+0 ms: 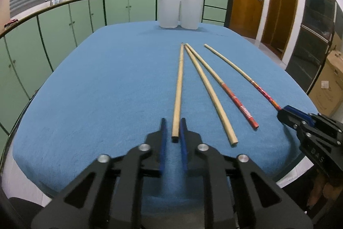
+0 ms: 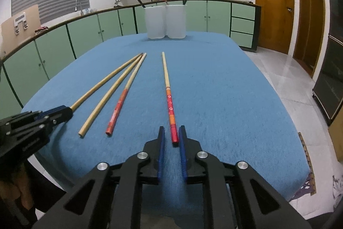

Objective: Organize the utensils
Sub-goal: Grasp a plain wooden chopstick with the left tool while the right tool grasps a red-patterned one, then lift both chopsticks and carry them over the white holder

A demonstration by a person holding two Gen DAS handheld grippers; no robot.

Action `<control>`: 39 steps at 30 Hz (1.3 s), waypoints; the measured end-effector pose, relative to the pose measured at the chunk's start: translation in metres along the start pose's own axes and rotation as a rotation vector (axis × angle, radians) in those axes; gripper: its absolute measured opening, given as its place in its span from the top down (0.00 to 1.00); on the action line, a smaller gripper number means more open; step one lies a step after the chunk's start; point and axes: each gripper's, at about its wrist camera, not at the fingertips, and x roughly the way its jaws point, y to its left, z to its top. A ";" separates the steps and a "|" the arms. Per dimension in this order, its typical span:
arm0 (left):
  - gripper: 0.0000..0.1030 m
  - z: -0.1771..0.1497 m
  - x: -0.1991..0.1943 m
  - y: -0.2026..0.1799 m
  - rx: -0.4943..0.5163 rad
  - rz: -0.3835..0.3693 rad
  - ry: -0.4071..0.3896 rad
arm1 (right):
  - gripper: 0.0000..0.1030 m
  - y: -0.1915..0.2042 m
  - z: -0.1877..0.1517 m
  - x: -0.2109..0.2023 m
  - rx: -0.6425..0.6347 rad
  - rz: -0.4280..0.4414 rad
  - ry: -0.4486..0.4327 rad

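Four chopsticks lie on the blue cloth [image 1: 96, 78]. The left gripper [image 1: 173, 128] stands narrow around the plain stick's [image 1: 179, 87] near end; the right gripper [image 2: 170, 135] does likewise around the red-handled stick [image 2: 170, 100]. Whether either pair of pads actually presses is hard to tell. Next, I judge: clamp, lift, carry to the white cups [image 1: 180, 11], whose insides are hidden.

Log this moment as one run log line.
left gripper: closing on plain chopstick | right gripper: closing on red-handled chopstick | holders: far
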 end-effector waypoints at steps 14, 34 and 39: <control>0.95 0.010 -0.010 0.002 0.007 -0.079 -0.008 | 0.94 0.006 0.016 -0.021 -0.015 0.031 -0.040; 0.94 0.141 -0.067 0.037 -0.016 -0.124 -0.152 | 0.94 0.013 0.164 -0.074 -0.133 0.092 -0.189; 0.94 0.178 -0.056 0.042 0.011 -0.138 -0.138 | 0.94 0.014 0.211 -0.054 -0.173 0.108 -0.135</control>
